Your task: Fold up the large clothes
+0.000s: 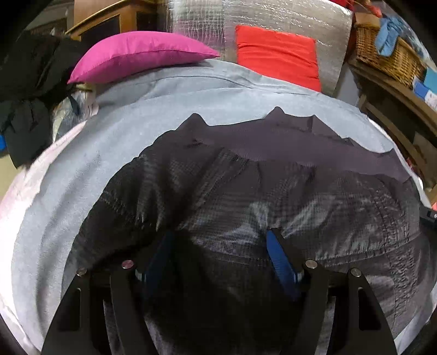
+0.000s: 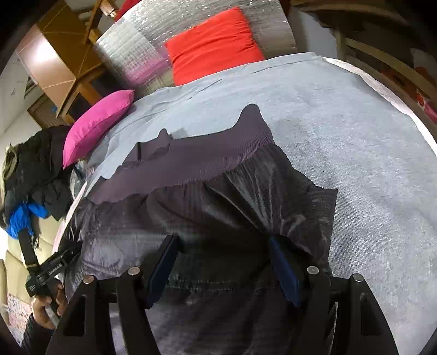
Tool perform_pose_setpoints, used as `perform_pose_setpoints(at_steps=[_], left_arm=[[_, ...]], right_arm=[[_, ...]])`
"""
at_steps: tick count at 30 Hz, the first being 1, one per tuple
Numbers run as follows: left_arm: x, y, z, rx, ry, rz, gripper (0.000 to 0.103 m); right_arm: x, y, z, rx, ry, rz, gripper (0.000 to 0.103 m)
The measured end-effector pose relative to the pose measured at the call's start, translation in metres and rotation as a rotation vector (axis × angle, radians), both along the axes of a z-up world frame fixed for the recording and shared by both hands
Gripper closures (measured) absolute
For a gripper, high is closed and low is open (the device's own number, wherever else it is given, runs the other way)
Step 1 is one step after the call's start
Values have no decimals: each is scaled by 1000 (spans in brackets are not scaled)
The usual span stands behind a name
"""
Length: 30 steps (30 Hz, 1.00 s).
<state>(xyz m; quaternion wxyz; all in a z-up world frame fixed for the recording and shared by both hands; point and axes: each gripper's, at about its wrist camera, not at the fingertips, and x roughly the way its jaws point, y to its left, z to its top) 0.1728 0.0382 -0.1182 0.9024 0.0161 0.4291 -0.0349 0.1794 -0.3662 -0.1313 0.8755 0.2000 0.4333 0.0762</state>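
Note:
A dark, shiny quilted jacket point(image 1: 245, 185) point(image 2: 218, 202) lies spread on a grey-blue sheet point(image 1: 68, 191) point(image 2: 368, 163). Its ribbed purple-grey hem band point(image 1: 273, 142) point(image 2: 191, 161) is on the far side. My left gripper point(image 1: 218, 234) hovers low over the jacket's near part, jaws wide apart, blue pads point(image 1: 281, 262) clear of the cloth. My right gripper point(image 2: 222, 239) stands the same way over the jacket's right part, open, with only flat fabric beneath it. In the right wrist view a hand point(image 2: 43, 308) holds the other gripper's handle point(image 2: 52, 270) at the left edge.
A pink pillow point(image 1: 136, 54) point(image 2: 95, 125) and a red pillow point(image 1: 278, 54) point(image 2: 213, 43) lie at the head, against a silver foil mat point(image 1: 273, 13). A heap of dark clothes point(image 1: 27, 95) point(image 2: 35, 174) sits left. A wicker basket point(image 1: 387, 52) and wooden shelves stand right.

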Motion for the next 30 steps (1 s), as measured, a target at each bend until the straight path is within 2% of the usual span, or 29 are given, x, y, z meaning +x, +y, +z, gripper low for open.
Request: perform_pose_setpoints(at_steps=[2,4,9,14,19,24,30], left_arm=[[-3,2,6,-8,16,7,30],[-10,7,17,-12,-2,17,30],[-34,14,39,5,-49,37,30],[-55,13,51,-21,-68,31,30],[-70,3,56,-25,-76,6,30],[-76,-6,56,-27,-68,-9,30],[-78,-13,57,-32,-69,-11,30]], right_arm=[[-1,0,2,-9,-1,-11,31],[-8,-1,12,-27,-5,-38,31],[-38,22,45,-100,-97,-35,31],[-75,53,65,-95,-158,-3,31],[-97,82,55,-136,-172,12,31],[-91,80,21,-126,-81,-22,31],[-98,85,45,-144,-160,-15,31]])
